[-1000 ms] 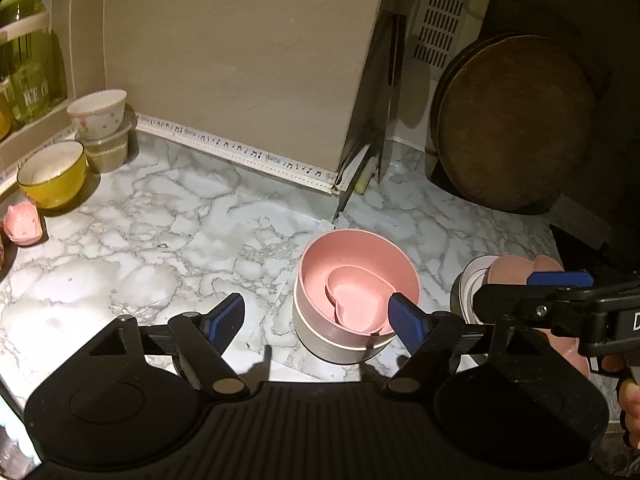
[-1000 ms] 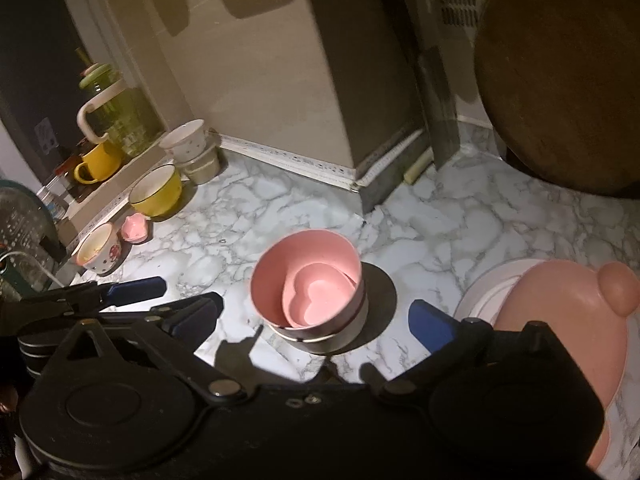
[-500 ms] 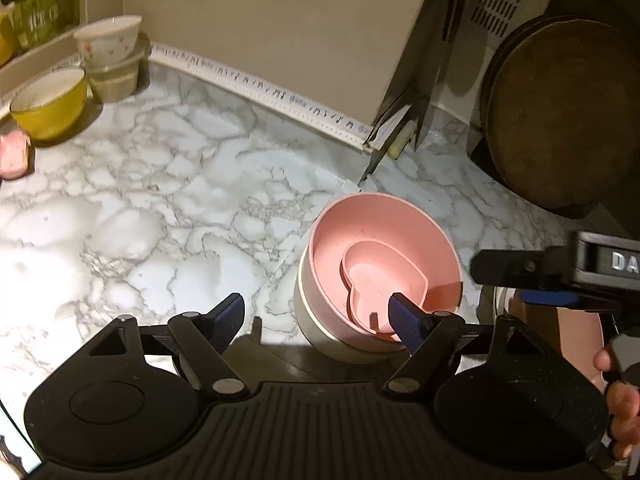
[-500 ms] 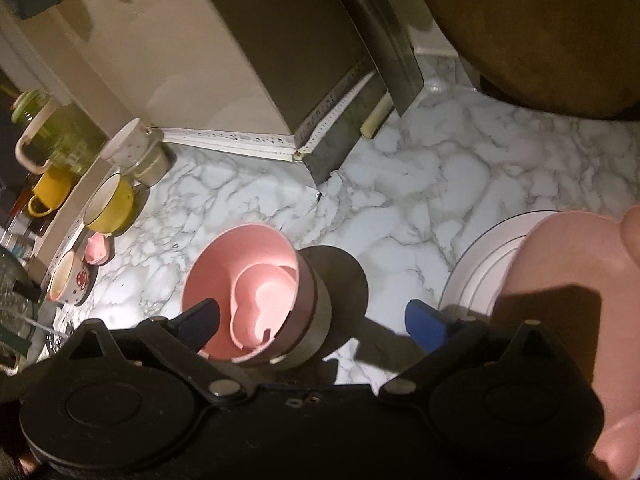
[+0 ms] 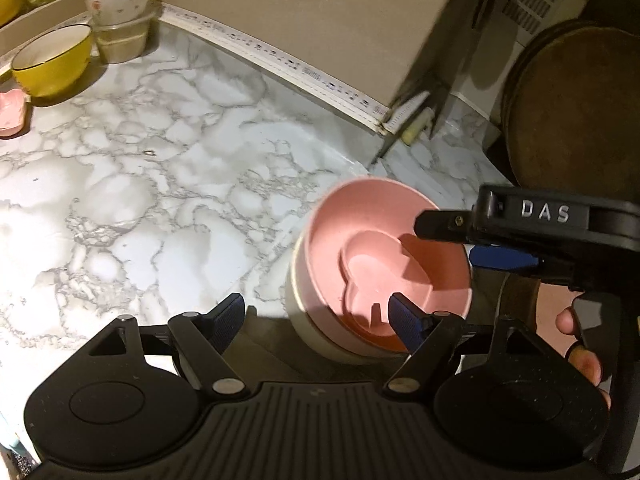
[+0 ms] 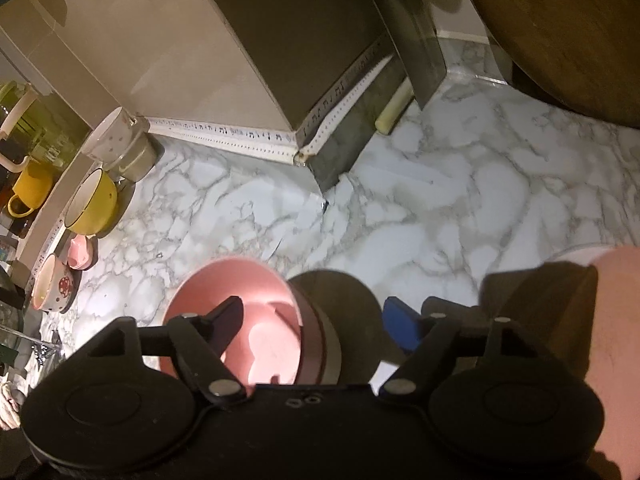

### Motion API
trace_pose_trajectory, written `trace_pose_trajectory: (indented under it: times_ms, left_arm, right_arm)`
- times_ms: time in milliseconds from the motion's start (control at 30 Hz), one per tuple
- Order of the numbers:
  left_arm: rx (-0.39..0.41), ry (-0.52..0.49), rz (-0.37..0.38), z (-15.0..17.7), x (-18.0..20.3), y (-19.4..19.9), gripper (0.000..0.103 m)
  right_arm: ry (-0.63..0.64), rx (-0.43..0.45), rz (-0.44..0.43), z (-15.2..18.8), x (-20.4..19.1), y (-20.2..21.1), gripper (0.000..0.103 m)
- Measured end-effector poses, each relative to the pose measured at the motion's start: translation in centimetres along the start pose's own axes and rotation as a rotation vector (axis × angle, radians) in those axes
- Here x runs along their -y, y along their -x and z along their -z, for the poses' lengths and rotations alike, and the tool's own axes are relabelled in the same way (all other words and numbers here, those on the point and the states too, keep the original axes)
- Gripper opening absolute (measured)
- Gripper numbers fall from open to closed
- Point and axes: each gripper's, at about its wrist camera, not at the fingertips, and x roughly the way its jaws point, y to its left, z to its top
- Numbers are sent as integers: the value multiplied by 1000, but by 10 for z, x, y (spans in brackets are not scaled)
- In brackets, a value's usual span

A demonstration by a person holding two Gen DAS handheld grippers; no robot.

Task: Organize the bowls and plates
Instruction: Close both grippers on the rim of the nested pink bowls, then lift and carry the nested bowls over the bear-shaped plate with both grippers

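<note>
The sorting looks only partly done. On the marble counter [image 5: 132, 208] a pink bowl [image 5: 400, 216] already sits nested in a pale cream bowl [image 5: 304, 320], with a small heart-shaped dish [image 5: 372, 276] lying inside it, so that stack is made. Both tools are gathered over it: the left gripper [image 5: 316, 316] is spread wide with one finger over the bowl's near rim and nothing held, and the right gripper [image 6: 316, 318] is likewise wide apart, straddling the bowl's right wall and empty. Left to gather, I'd say, are the yellow bowl [image 5: 52, 60], the dotted white bowl [image 5: 120, 0] on its grey tub, the little pink dish [image 5: 12, 114] at the far left, and another spotted bowl [image 6: 52, 286]. At the right edge a pink plate [image 6: 616, 320] lies on something white, though it's too cropped to say more.
</note>
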Motion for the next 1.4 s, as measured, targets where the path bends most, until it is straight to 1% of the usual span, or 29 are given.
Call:
trace_pose_trajectory:
  times_ms: [100, 167, 200, 233, 267, 300, 367, 433, 533, 700, 767, 833, 900, 967, 1033, 1067, 1200, 1400]
  left_arm:
    - [9, 22, -21, -6, -5, 1, 78]
    - [18, 38, -33, -9, -8, 1, 77]
    - [25, 45, -42, -10, -9, 1, 76]
    - [29, 50, -49, -10, -10, 1, 69]
    - [27, 58, -51, -11, -11, 0, 66]
    - [24, 68, -52, -12, -13, 0, 63]
    - [18, 80, -63, -12, -15, -2, 60]
    - [5, 82, -65, -12, -15, -4, 53]
    - [-9, 97, -60, -12, -15, -8, 47]
    - [-13, 92, -56, -10, -10, -9, 41]
    - [-18, 97, -48, -9, -10, -10, 39]
    - [-24, 109, -32, -8, -10, -11, 33]
    - [-28, 121, -23, -8, -11, -11, 33]
    - [-27, 124, -17, -7, -10, -10, 31]
    - [-26, 128, -4, -7, -10, -10, 23]
    - [-26, 126, 0, -8, -9, -10, 21]
    - [-21, 113, -10, -6, -6, -9, 21]
    - [-23, 106, -12, -5, -4, -7, 20]
  right_arm:
    - [22, -13, -1, -4, -1, -5, 67]
    - [39, -17, 2, -5, -3, -9, 58]
    - [42, -18, 3, -5, -3, -10, 57]
    - [43, -19, 5, -5, -4, -11, 54]
    - [44, -19, 7, -5, -4, -12, 51]
    - [45, -17, 9, -5, -4, -13, 49]
    - [48, -16, 18, -6, -4, -15, 41]
    - [53, -22, 25, -6, -4, -17, 40]
    - [68, -28, 47, -5, -5, -19, 37]
    - [86, -36, 65, -2, -10, -22, 30]
    - [95, -46, 68, -1, -11, -24, 26]
    - [98, -58, 69, 1, -13, -25, 23]
    - [99, -67, 71, 3, -14, -26, 21]
    - [103, -74, 70, 5, -15, -25, 16]
    - [101, -80, 68, 5, -16, -25, 15]
    - [101, -80, 70, 5, -16, -24, 14]
    - [79, -80, 68, 5, -14, -23, 13]
    - [96, -71, 89, 7, -18, -20, 11]
